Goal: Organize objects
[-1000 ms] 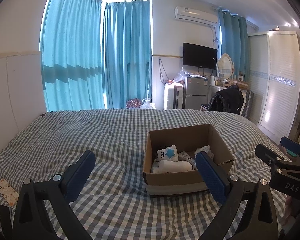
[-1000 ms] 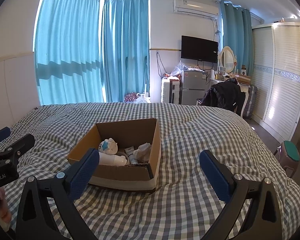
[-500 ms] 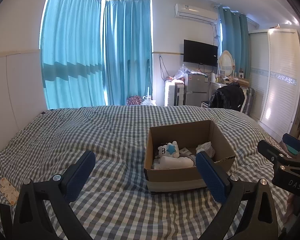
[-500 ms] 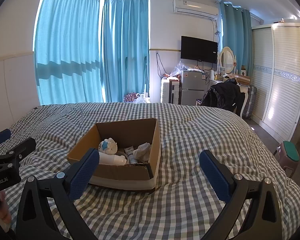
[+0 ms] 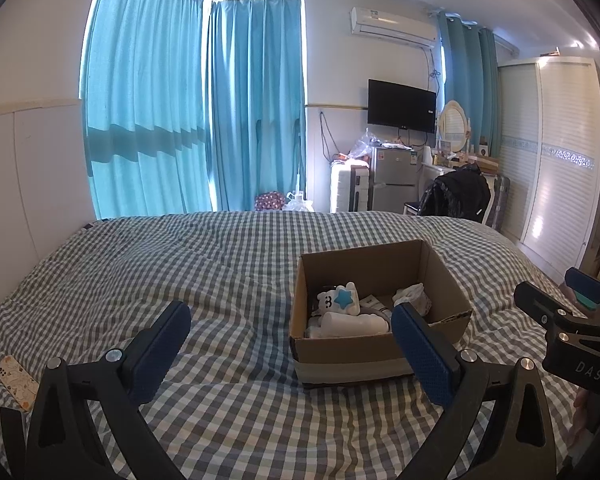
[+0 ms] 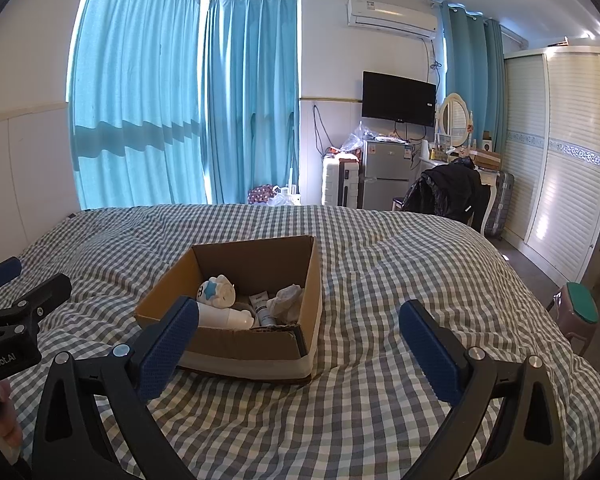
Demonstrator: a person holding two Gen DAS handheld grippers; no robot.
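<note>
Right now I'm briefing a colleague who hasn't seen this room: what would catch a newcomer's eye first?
The open cardboard box in the middle of the checked bedspread, holding a white plush with a blue star, a white bottle and a tube. Behind the bed, tall turquoise curtains glow with daylight. Both claws, left and right, hang open and empty in front of the box.

Both wrist cameras sit low over the bed, facing the curtained far wall, sharing the nearby cardboard box (image 5: pixel 380 350) (image 6: pixel 244 344) from opposite sides.
</note>
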